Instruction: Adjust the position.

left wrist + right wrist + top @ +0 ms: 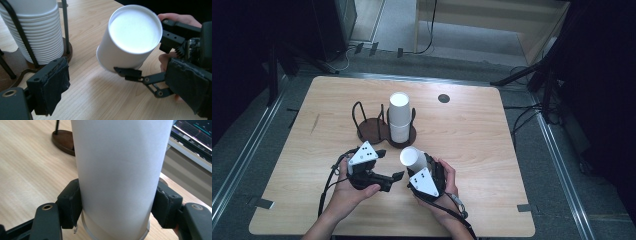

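Note:
My right gripper [418, 165] [117, 205] is shut on a white paper cup [411, 156] [120, 157], with both pads pressed on its sides. The cup tilts above the table, its closed bottom toward the left gripper view [130, 45]. My left gripper [389, 164] [117, 75] stands open just left of that cup, with nothing between its fingers. A tall stack of white cups [399, 117] [35, 32] stands in the right ring of a dark wire cup holder [372, 131] [15, 62] behind both grippers. The holder's left ring holds no cups.
The wooden table [472, 150] has a small dark round hole [443, 98] near its far edge. A screen [195, 130] sits beyond the table in the right gripper view. Cables and dark stands lie on the floor around the table.

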A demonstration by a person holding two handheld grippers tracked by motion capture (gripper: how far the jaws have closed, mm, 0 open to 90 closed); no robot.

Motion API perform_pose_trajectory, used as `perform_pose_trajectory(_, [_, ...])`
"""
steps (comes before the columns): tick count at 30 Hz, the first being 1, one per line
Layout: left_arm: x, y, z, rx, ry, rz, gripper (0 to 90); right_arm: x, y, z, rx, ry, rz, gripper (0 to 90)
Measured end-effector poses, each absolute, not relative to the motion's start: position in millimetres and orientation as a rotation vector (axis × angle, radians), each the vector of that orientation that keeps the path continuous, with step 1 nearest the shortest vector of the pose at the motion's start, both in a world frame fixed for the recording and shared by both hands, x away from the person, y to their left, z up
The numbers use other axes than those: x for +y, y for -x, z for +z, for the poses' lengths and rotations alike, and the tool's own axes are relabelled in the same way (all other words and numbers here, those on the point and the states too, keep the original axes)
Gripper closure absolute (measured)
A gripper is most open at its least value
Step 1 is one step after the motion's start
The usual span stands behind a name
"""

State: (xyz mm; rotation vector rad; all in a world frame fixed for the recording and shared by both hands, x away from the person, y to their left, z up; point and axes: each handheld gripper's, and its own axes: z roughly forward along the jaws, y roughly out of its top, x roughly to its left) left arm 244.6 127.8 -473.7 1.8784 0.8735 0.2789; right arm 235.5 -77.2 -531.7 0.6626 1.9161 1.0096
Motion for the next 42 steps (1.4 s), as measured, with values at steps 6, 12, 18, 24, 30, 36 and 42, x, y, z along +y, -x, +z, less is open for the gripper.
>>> perform_pose_trajectory(6, [121.5,-244.2,-473.6,0.884,-1.921,0.293,12.3,-72.8,-231.6,-534.9,1.926,-0.629,0.996,33.2])
perform_pose_trajectory(12, [119.2,-244.6,-474.1,0.872,-1.939,0.268,14.3,-69.2,-228.4,-536.6,1.926,-0.572,0.991,33.2])
perform_pose_trajectory(18, [117.6,-244.4,-474.0,0.86,-1.962,0.268,15.7,-65.9,-225.7,-538.6,1.92,-0.53,0.971,33.2])
perform_pose_trajectory(24, [118.0,-245.2,-473.7,0.862,-1.975,0.257,19.3,-62.2,-222.9,-540.5,1.924,-0.478,0.965,33.2])
perform_pose_trajectory(30, [116.3,-244.9,-471.6,0.877,-1.993,0.249,22.7,-58.8,-220.5,-542.9,1.933,-0.449,0.96,33.1])
perform_pose_trajectory(36, [115.5,-244.1,-471.1,0.877,-2.001,0.246,27.8,-55.4,-217.6,-544.1,1.93,-0.418,0.96,33.0])
perform_pose_trajectory(42, [118.8,-245.9,-471.0,0.891,-1.993,0.215,29.8,-54.7,-216.8,-545.2,1.929,-0.408,0.958,32.7])
